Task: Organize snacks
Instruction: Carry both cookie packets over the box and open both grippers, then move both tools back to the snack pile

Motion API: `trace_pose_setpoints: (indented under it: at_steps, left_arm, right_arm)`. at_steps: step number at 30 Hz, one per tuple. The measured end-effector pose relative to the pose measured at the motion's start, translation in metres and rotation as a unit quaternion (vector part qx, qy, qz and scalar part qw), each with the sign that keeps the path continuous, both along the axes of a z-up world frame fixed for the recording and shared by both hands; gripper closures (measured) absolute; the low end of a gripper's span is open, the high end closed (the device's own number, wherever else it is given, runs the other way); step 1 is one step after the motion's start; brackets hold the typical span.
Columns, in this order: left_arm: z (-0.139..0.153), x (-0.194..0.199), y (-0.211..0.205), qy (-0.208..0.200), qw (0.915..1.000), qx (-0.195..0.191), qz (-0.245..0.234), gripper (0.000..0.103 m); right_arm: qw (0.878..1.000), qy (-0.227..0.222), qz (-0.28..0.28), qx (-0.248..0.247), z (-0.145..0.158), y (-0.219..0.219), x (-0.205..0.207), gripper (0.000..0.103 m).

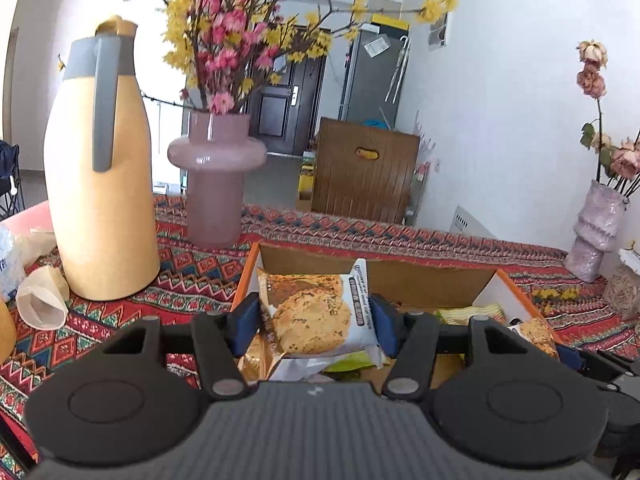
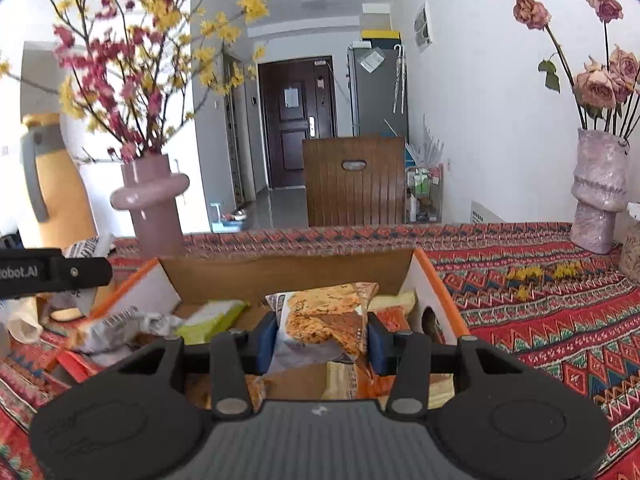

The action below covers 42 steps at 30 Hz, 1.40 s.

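Over the open cardboard box (image 1: 400,276) on the patterned table (image 1: 180,280), the left claw (image 1: 316,320) grips a cookie packet (image 1: 316,312); at its three o'clock, the right claw (image 2: 320,340) clamps another cookie packet (image 2: 324,324) above loose snacks.

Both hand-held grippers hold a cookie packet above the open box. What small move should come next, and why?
Probably lower the left hand-held gripper a little and release its cookie packet into the cardboard box. The packet is clamped between the pads, directly over the box, where other snacks already lie. The right hand-held gripper with its packet could follow.
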<state>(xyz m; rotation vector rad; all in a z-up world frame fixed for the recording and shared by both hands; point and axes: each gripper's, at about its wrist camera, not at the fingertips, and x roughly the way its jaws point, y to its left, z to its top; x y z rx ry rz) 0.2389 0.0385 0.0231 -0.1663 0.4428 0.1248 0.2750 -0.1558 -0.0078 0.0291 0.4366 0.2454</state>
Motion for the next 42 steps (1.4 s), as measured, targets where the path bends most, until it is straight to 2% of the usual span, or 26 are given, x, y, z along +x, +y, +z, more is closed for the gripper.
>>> trace_pose_setpoints:
  at_steps: [3, 5, 6, 7, 8, 9, 10, 11, 15, 20, 28, 33, 42]
  left_arm:
    - [-0.004, 0.001, 0.002, 0.004, 1.0000, -0.002, 0.005, 0.037]
    - [-0.004, -0.001, 0.003, -0.001, 1.0000, -0.006, 0.004, 0.029]
    - [-0.004, -0.003, 0.003, -0.004, 0.9999, -0.008, 0.004, 0.019]
    - [-0.003, -0.005, 0.003, -0.009, 0.9999, -0.008, 0.008, 0.009]
    - [-0.003, -0.007, 0.004, -0.015, 0.9998, -0.007, 0.013, 0.005]
    - [-0.001, -0.010, 0.004, -0.022, 0.9995, -0.007, 0.019, 0.000]
    - [0.001, -0.012, 0.005, -0.027, 0.9993, -0.009, 0.022, 0.000]
    - [0.002, -0.013, 0.006, -0.027, 0.9993, -0.011, 0.023, 0.000]
    - [0.013, -0.023, 0.003, -0.035, 0.9990, -0.007, 0.027, 0.000]
    - [0.033, -0.046, -0.001, -0.052, 0.9984, -0.010, 0.021, 0.000]
    - [0.043, -0.082, 0.011, -0.041, 0.9990, -0.013, 0.013, 0.000]
    - [0.036, -0.107, 0.023, -0.033, 0.9994, -0.003, 0.008, 0.000]
    - [0.001, -0.143, 0.060, 0.003, 1.0000, -0.006, -0.002, 0.000]
  right_arm:
    - [1.000, 0.009, 0.005, 0.000, -0.004, 0.000, 0.003, 0.057]
    - [1.000, 0.013, 0.009, 0.001, -0.005, -0.002, 0.002, 0.052]
    - [1.000, 0.014, 0.011, 0.003, -0.005, -0.003, 0.001, 0.047]
    - [1.000, 0.013, 0.010, 0.003, -0.005, -0.003, 0.000, 0.039]
    - [1.000, 0.010, 0.009, 0.004, -0.005, -0.004, -0.002, 0.034]
    - [1.000, 0.007, 0.007, 0.006, -0.004, -0.004, -0.003, 0.018]
    - [1.000, 0.004, 0.005, 0.009, -0.004, -0.006, -0.004, 0.004]
    - [1.000, 0.001, 0.002, 0.012, -0.003, -0.007, -0.005, 0.000]
    - [1.000, 0.000, -0.017, 0.005, -0.003, -0.008, -0.004, 0.000]
    - [1.000, -0.006, -0.014, 0.005, -0.001, -0.008, -0.007, 0.000]
    - [0.999, -0.034, 0.006, 0.002, 0.022, -0.006, -0.035, 0.000]
    - [0.999, -0.032, 0.014, -0.001, 0.027, -0.009, -0.061, 0.000]
    - [0.999, 0.022, 0.003, -0.025, 0.003, -0.010, -0.100, 0.000]
